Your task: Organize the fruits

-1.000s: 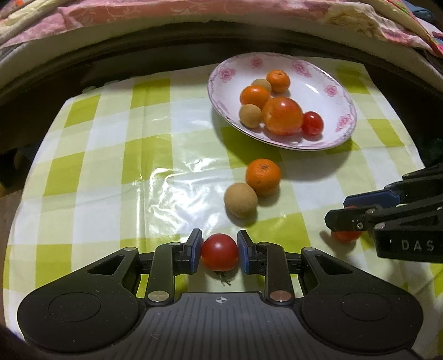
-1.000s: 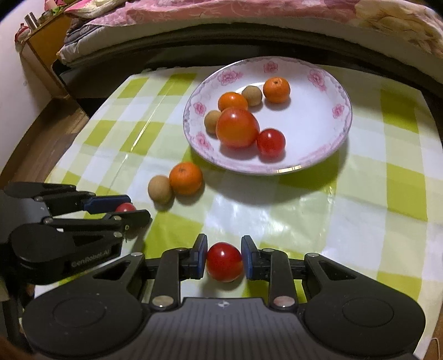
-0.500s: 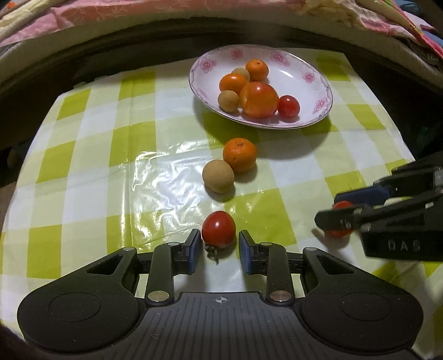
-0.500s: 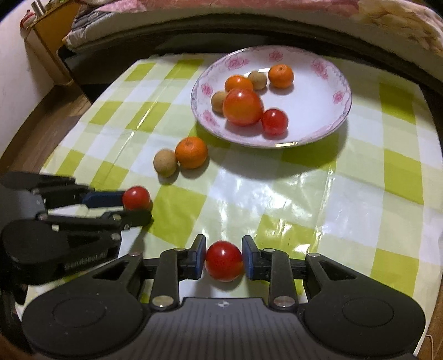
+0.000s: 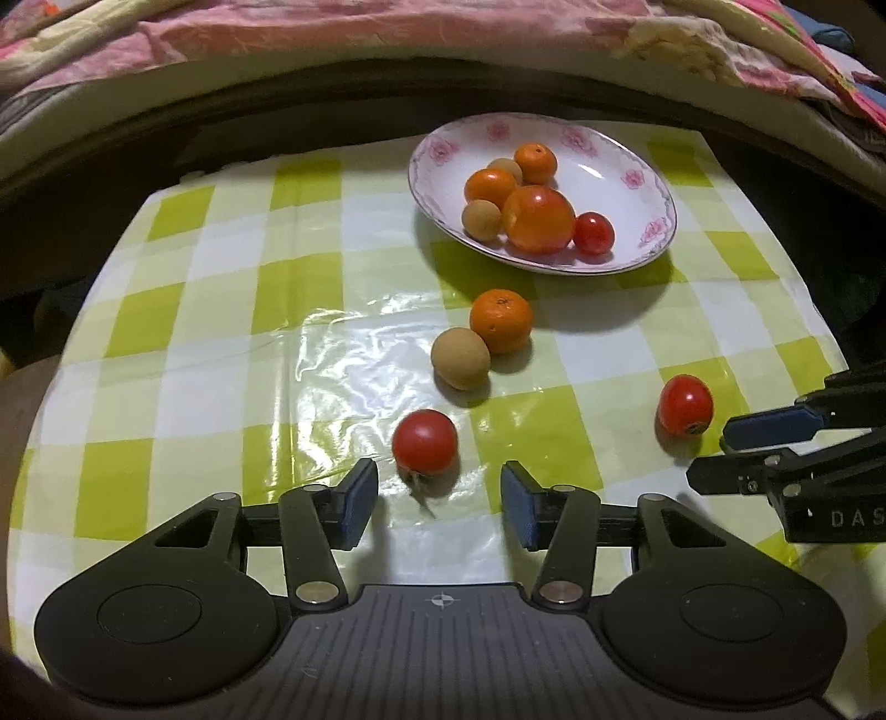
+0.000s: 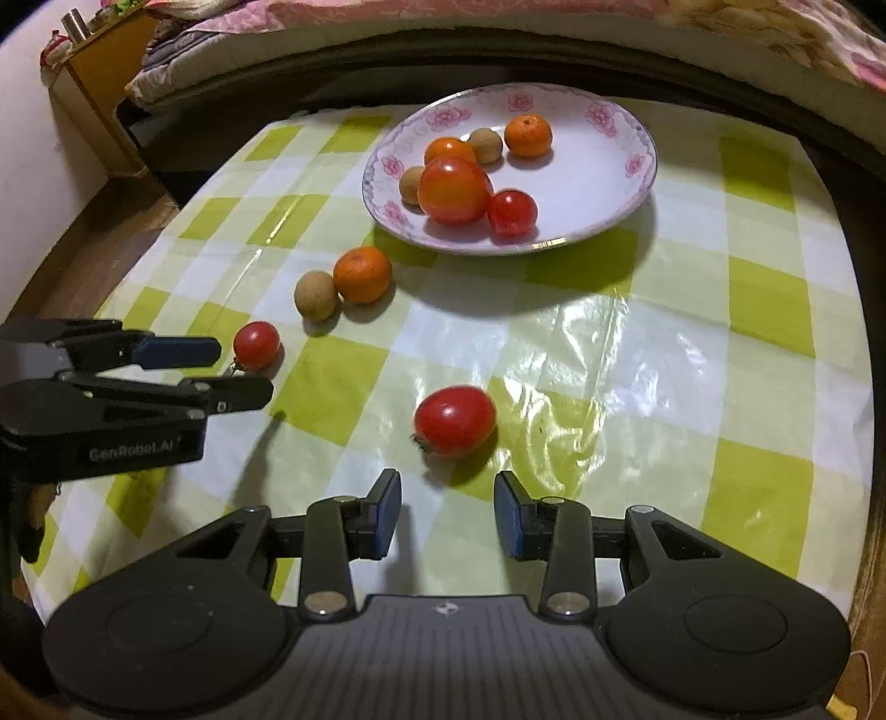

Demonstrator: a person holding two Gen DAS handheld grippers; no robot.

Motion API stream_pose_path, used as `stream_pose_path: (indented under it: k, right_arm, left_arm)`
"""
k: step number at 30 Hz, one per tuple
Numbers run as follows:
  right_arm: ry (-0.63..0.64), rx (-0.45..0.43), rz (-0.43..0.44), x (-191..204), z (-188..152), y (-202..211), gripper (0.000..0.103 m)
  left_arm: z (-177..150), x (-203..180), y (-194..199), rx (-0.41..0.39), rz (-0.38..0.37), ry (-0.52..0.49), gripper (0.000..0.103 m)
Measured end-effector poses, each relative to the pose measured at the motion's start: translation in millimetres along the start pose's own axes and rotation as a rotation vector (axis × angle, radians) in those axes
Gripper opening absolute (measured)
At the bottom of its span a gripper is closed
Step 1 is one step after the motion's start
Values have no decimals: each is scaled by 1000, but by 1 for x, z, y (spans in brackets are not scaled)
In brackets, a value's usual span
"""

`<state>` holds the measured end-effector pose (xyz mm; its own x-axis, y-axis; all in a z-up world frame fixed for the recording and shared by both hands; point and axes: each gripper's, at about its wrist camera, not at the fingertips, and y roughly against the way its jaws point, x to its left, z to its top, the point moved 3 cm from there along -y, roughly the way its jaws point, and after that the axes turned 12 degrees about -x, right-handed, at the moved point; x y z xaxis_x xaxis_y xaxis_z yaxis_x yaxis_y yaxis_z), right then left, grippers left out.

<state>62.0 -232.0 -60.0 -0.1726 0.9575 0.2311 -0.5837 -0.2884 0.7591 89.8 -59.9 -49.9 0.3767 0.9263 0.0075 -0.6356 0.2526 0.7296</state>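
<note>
My left gripper [image 5: 439, 504] stands open, and a small red tomato [image 5: 425, 441] lies on the checked cloth just beyond its fingertips. My right gripper [image 6: 447, 508] is open too, with a larger red tomato [image 6: 455, 421] resting loose just ahead of it. Each view shows the other gripper from the side: the right gripper [image 5: 714, 451] and the left gripper [image 6: 243, 368]. An orange [image 5: 501, 320] and a brown round fruit [image 5: 460, 358] sit side by side on the cloth. The flowered white plate [image 5: 620, 160] holds several fruits: oranges, brown fruits, tomatoes.
The green and white checked plastic cloth [image 5: 221, 332] covers a small table whose edges drop off on every side. A bed with a pink quilt [image 5: 277, 39] runs behind it. A wooden cabinet [image 6: 94, 83] stands at the far left.
Both grippers have opened and let go of their tomatoes, then drawn back. The two tomatoes now lie on the cloth ahead of the fingers.
</note>
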Motion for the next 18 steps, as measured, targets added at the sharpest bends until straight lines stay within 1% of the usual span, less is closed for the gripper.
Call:
stream_pose_path:
  k: [5, 9, 12, 18]
  right_arm:
    - [24, -18, 11, 6, 8, -4, 42]
    - [60, -12, 20, 12, 8, -10, 42]
    - [90, -25, 12, 14, 9, -14, 42]
    - [73, -32, 20, 10, 13, -20, 42]
  left_arm:
    - [5, 4, -7, -2, -1, 16, 58]
    - [4, 3, -13, 2, -1, -2, 58]
    - [3, 3, -17, 11, 7, -19, 58]
    - [4, 0, -20, 11, 7, -48, 58]
